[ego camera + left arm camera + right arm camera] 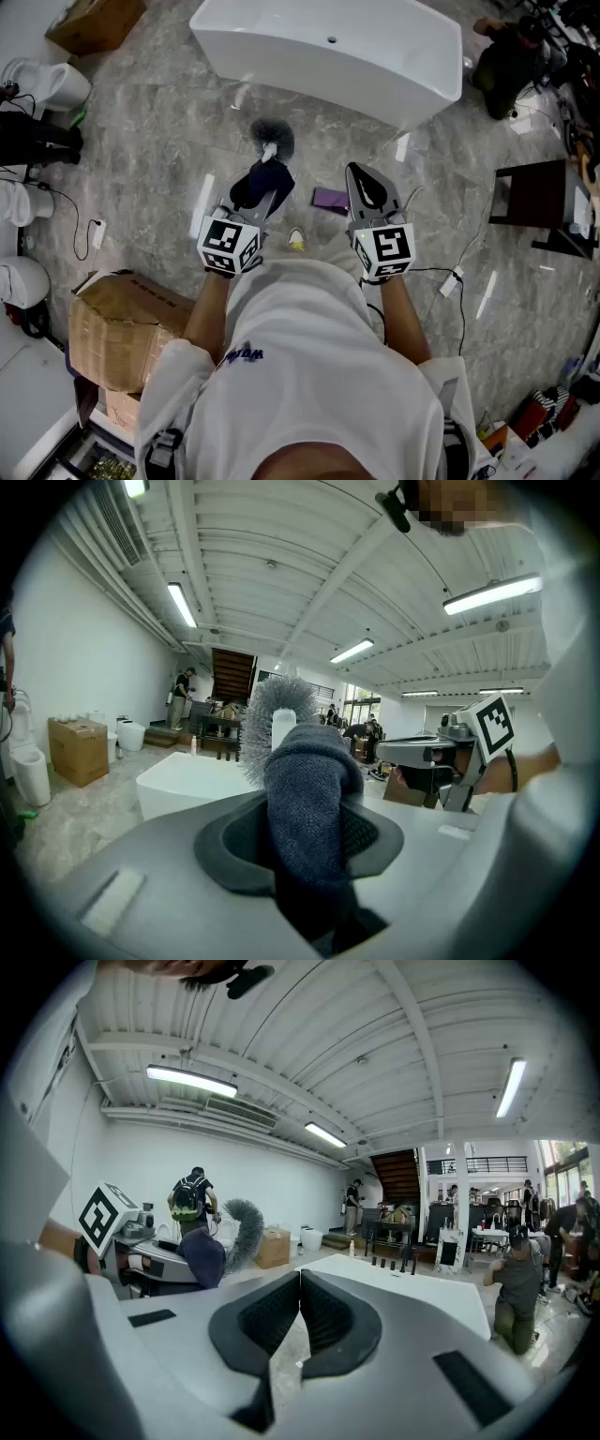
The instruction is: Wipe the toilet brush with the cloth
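Observation:
My left gripper (261,192) is shut on a dark blue cloth (263,181), which fills the gap between its jaws (309,808). Beyond the cloth sticks out the grey bristle head of the toilet brush (272,139), white at its core (283,726). The cloth covers the brush's neck, and its handle is hidden. My right gripper (368,187) hovers level beside it, a short way to the right, shut with nothing between its pads (300,1312). From the right gripper view the cloth (202,1255) and the brush (242,1230) show at the left.
A white bathtub (328,52) stands on the marble floor just ahead. A purple flat thing (330,199) and a small yellow item (296,242) lie on the floor between the grippers. A cardboard box (127,328) is at my left, a dark table (544,202) at the right.

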